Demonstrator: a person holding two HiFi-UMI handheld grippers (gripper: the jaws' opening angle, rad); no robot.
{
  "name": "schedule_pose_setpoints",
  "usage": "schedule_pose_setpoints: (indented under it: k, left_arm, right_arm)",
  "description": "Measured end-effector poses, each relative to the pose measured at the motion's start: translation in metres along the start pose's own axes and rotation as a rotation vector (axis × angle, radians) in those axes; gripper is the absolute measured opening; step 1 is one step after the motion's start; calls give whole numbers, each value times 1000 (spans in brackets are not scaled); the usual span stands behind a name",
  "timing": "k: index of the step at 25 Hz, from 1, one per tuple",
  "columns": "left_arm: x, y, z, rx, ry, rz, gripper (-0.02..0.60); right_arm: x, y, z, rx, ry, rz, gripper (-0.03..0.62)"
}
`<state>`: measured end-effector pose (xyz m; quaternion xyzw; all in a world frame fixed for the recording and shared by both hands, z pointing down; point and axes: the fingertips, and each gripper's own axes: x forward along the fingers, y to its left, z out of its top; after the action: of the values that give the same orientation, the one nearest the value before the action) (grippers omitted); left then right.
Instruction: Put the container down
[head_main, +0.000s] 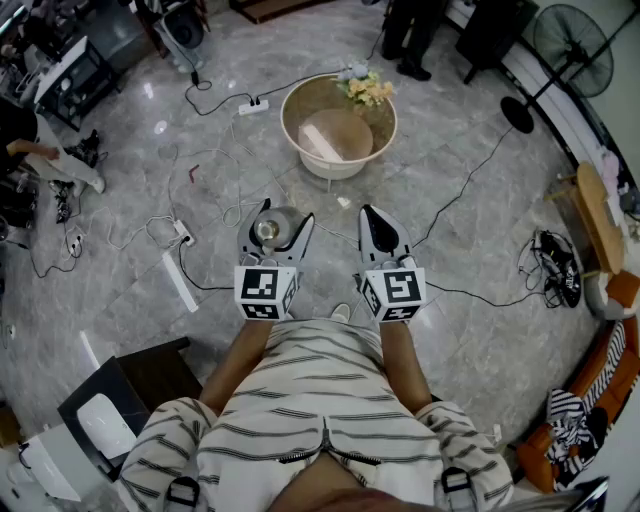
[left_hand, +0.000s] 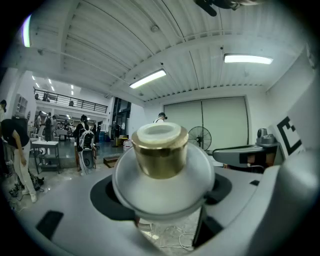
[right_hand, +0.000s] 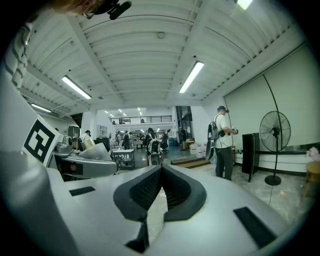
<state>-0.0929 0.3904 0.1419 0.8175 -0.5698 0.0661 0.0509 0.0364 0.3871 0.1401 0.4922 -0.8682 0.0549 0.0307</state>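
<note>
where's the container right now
The container is left of centre in the head view, gripped in the left tool above the floor, beside the right tool, short of the round basin.

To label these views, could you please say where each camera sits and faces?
Head view: person's head, steeply down at grey marble floor; shows striped shirt, left gripper, right gripper.
Left gripper view: on that gripper, out across the hall; jaws hold a frosted round gold-capped container.
Right gripper view: on that gripper, same outlook; jaws shut, empty.
Shared: all show the container.
</note>
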Motion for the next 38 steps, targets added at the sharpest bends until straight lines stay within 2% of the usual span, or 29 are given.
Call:
schedule_pose_setpoints:
  k: [8,23,32,38]
  left_arm:
    - [12,-14,-2,1,1,4,337]
    - [33,-71,-13,3,9,44,337]
    - [53,-73,-28,-9,44,53,337]
    - [80,-63,-33,-13,52,34,337]
  right_arm:
    - [-5,-14,3,25,-38,28,-5]
    - [-27,-68,-8,53,-61,78,-5]
    - [-20,-81,-21,58,-32,85,-5]
    - [7,-93,-24,50,-15,79,-5]
